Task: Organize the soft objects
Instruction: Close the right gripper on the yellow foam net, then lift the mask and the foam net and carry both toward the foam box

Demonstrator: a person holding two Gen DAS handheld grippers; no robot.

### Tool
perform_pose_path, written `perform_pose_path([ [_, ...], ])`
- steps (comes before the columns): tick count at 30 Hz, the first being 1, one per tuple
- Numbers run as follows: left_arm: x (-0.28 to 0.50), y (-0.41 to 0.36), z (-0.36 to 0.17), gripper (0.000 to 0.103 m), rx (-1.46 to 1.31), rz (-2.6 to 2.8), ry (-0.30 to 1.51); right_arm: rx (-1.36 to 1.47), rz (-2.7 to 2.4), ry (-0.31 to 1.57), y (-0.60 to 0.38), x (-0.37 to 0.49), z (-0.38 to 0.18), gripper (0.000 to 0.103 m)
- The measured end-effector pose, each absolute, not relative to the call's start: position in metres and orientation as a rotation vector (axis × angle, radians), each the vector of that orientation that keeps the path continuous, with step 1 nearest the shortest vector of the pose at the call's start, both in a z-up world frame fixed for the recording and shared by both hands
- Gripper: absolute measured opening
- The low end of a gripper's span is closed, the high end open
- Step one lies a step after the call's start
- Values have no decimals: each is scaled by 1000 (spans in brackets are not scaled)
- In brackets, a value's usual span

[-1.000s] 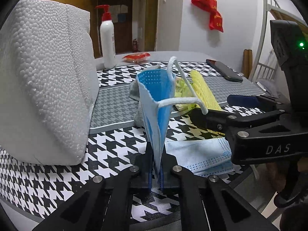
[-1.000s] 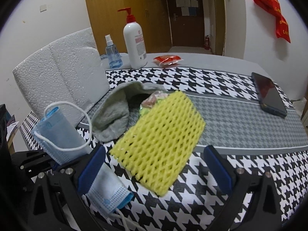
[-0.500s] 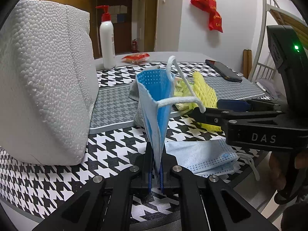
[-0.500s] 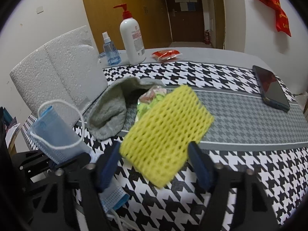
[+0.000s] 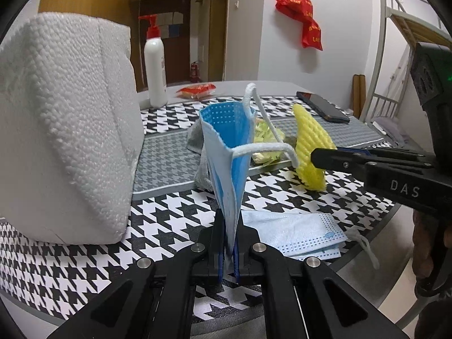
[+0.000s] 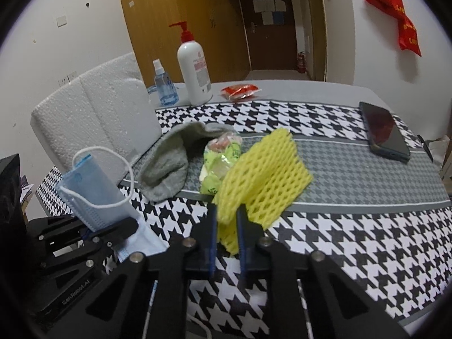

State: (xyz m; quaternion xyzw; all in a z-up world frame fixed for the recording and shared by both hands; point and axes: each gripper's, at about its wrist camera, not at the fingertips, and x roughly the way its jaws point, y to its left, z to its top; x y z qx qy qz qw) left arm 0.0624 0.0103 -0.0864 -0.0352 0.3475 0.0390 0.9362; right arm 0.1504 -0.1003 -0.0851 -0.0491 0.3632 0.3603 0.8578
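Observation:
My left gripper (image 5: 229,243) is shut on a folded blue face mask (image 5: 228,152) and holds it upright above the table; the mask also shows in the right wrist view (image 6: 93,189). My right gripper (image 6: 227,223) is shut on the near edge of a yellow foam net (image 6: 262,175), lifting that edge; the net also shows in the left wrist view (image 5: 309,147). A second blue mask (image 5: 293,233) lies flat on the table near the front edge. A grey sock (image 6: 169,161) and a green crumpled wrapper (image 6: 217,163) lie behind the net.
A white foam block (image 5: 65,124) stands at the left. A white pump bottle (image 6: 195,73), a small blue spray bottle (image 6: 162,87) and a red packet (image 6: 240,90) are at the back. A black phone (image 6: 384,130) lies at the right on the houndstooth cloth (image 6: 353,237).
My right gripper's jaws have closed on the yellow foam net and raised its near edge. My left gripper still holds the mask upright, barely moved.

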Motion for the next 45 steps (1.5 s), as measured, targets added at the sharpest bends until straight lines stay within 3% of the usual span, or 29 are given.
perform_pose_path([
  [45,-11,31,1,5,0,156,431,-39,761,520,-118,69,3,16],
])
